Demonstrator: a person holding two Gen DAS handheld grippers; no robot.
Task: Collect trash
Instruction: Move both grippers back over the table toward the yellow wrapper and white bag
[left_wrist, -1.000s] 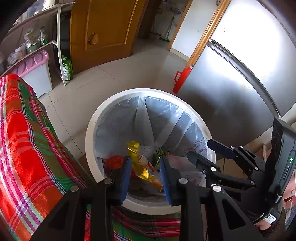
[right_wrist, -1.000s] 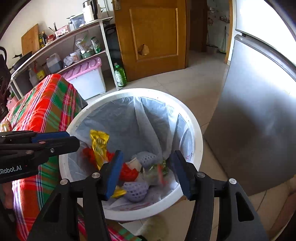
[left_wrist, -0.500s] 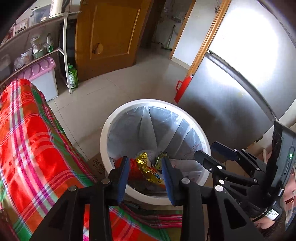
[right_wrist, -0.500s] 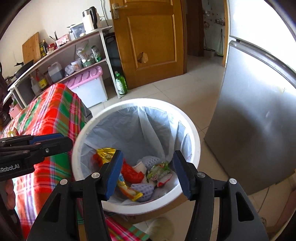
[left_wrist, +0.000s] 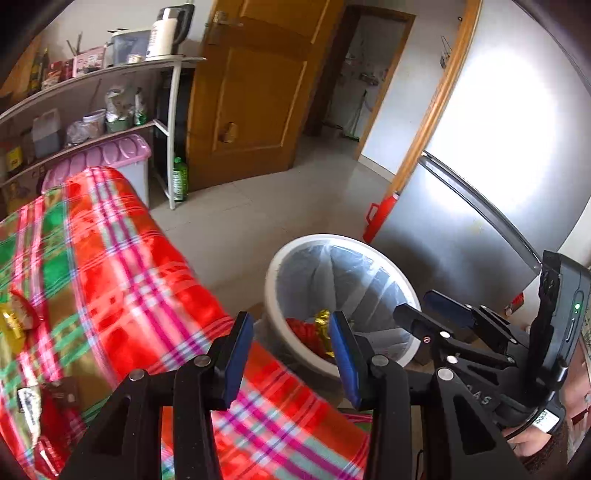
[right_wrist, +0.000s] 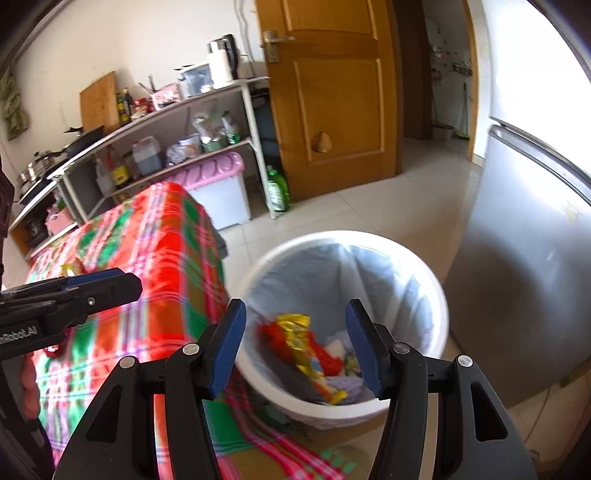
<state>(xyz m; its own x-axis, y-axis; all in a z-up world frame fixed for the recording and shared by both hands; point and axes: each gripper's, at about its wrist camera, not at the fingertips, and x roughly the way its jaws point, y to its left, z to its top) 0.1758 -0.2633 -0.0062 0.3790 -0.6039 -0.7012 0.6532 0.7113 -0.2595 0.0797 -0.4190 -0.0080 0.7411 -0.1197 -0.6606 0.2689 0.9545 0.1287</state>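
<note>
Bin (right_wrist: 439, 295) rim beside tablecloth (left_wrist: 122, 280) edge | left hand-held gripper (left_wrist: 291, 354) opening, empty | right hand-held gripper (right_wrist: 295, 345) apart, empty

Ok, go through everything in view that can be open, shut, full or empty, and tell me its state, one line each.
left gripper: jaws opening, nothing between them
right gripper: open, empty
trash bin: uncovered, bag-lined, partly filled with wrappers
wooden door: swung open beside a doorway
pink-lidded storage box: lid on
fridge: shut
table: covered by a plaid cloth, wrappers lying on it at the left
</note>
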